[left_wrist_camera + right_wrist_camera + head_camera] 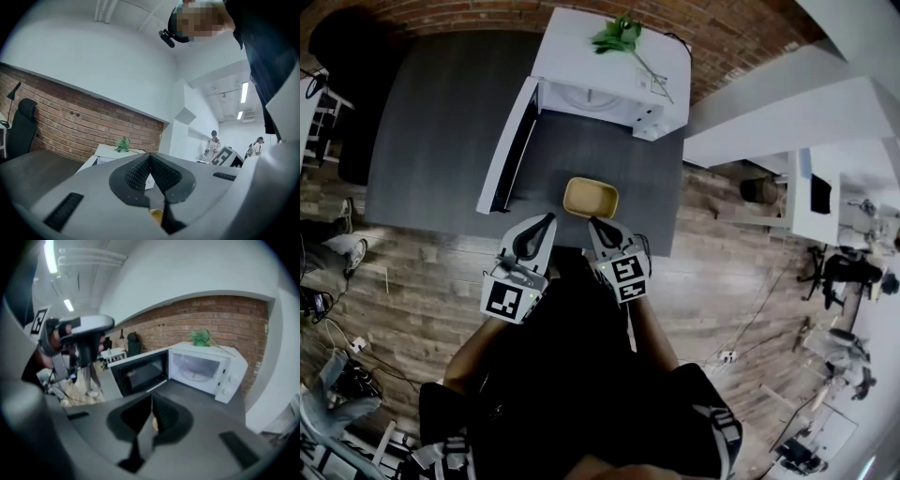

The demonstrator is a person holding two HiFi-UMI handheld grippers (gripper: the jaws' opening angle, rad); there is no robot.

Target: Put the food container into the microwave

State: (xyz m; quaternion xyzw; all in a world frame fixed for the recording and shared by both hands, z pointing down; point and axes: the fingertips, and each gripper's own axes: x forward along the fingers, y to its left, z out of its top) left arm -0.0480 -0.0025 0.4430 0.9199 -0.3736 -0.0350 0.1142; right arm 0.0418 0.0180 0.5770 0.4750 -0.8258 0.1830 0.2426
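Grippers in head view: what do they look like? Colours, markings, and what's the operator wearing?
The left gripper and right gripper both have pale grey moulded shells that taper forward. Dark textured pads line the fingers. Each carries a cube with black-and-white square markers. The person wears black clothing.

Brick wall (441, 14), plank floor (422, 272) — grey table (441, 122), strip lights (244, 91)
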